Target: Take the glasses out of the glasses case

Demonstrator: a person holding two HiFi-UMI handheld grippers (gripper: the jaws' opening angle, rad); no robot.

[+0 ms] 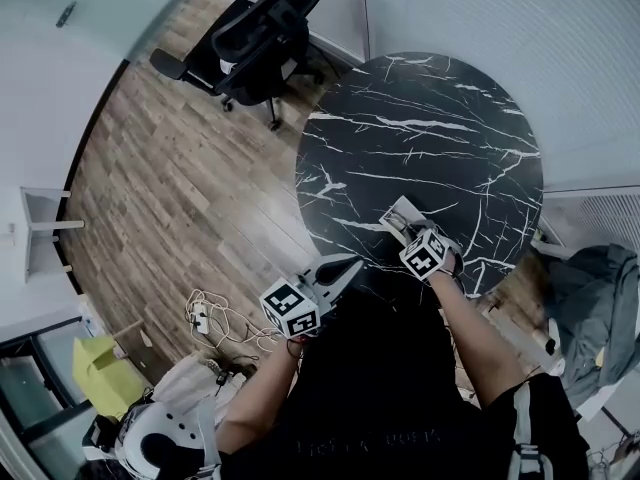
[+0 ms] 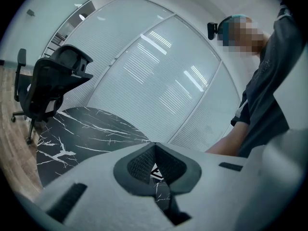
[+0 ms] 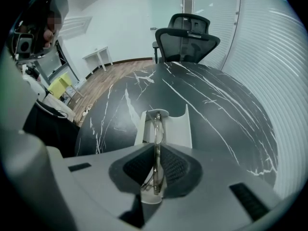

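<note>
My right gripper (image 3: 157,150) pinches thin, metal-rimmed glasses (image 3: 155,126) edge-on above the open white case (image 3: 177,129), close to the table's (image 1: 430,138) near edge. My left gripper (image 2: 154,148) is closed on nothing, just off that edge. Broad dark tabletop stretches beyond.

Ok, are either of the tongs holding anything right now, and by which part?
The right tongs are shut on the glasses, pinching their thin metal frame edge-on at the open white case. The left tongs are shut on nothing.
</note>
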